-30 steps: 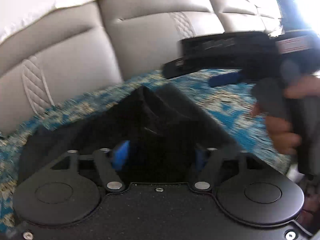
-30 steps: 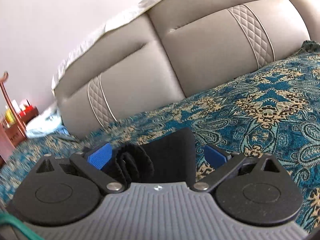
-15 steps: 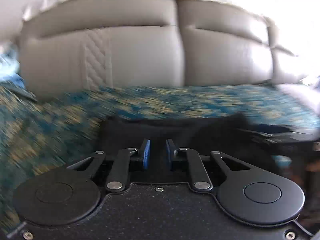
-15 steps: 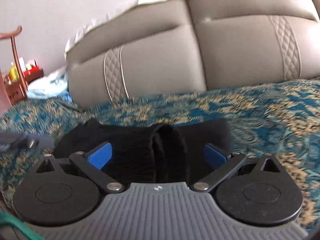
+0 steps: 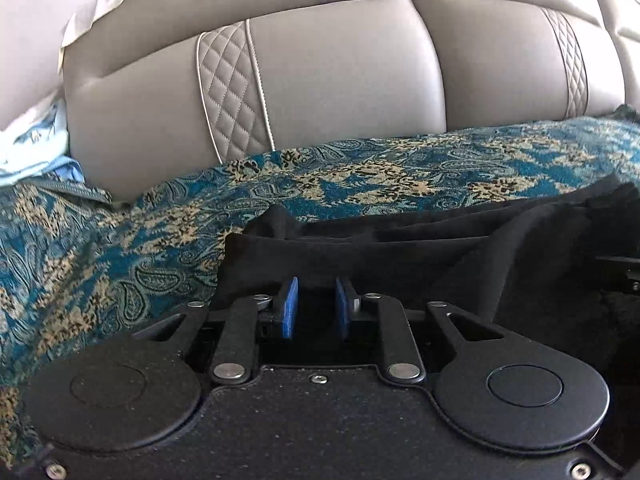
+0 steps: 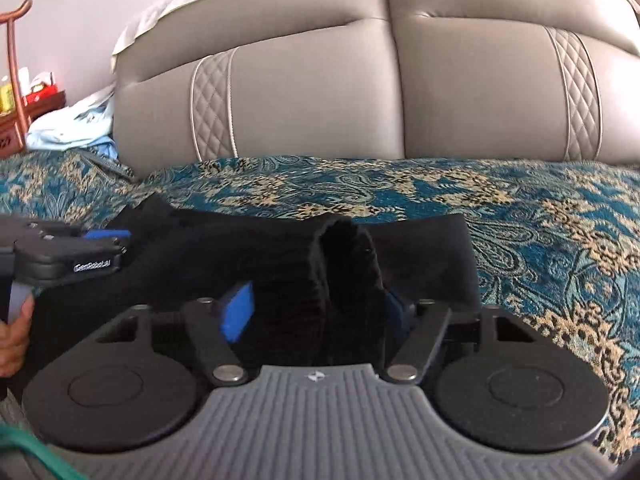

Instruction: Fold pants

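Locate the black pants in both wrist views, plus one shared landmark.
Left wrist: black pants fill the lower centre to the right edge, lying on the patterned cover just beyond the jaws.
Right wrist: pants span the centre-left, a bunched fold between the jaws.
Shared landmark: quilted strip on the sofa back.

The sofa backrest (image 6: pixel 320 92) walls off the bedspread (image 6: pixel 560 232) beyond the pants (image 6: pixel 248 248).
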